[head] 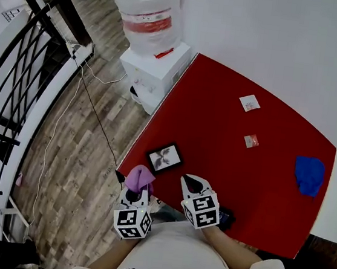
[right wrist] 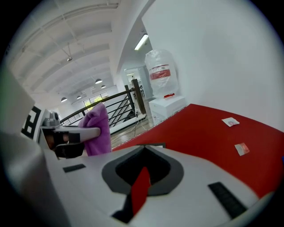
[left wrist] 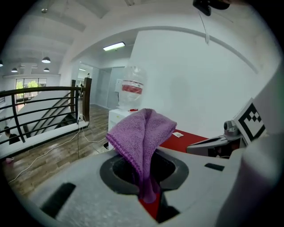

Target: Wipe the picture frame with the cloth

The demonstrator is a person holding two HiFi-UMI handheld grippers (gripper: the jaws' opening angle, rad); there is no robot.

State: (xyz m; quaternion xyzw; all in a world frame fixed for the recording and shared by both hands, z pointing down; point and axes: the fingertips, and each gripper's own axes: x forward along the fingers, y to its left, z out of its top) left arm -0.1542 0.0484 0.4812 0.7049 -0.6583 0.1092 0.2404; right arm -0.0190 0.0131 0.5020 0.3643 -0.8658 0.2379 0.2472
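Head view: left tongs (head: 140,189) clenched on purple cloth (head: 139,177), right tongs (head: 190,182) closed, empty; picture frame (head: 164,158) just ahead of both, unheld, so wiping could shove it off red table (head: 228,144) edge

One picture frame (head: 164,158), two cloths (a purple cloth (head: 140,178), a blue cloth (head: 308,174)), two small cards (head: 249,102) (head: 251,141), one water bottle (head: 148,12).

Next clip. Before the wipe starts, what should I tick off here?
1. Purple cloth clamped in left tool: ok.
2. Picture frame lying flat on red table, nothing on it: ok.
3. Right tool free, jaws together on nothing: ok.
4. Cloth over the frame: not ok, it is beside the frame, at the table edge.
5. Frame held steady: not ok, nothing touches it.
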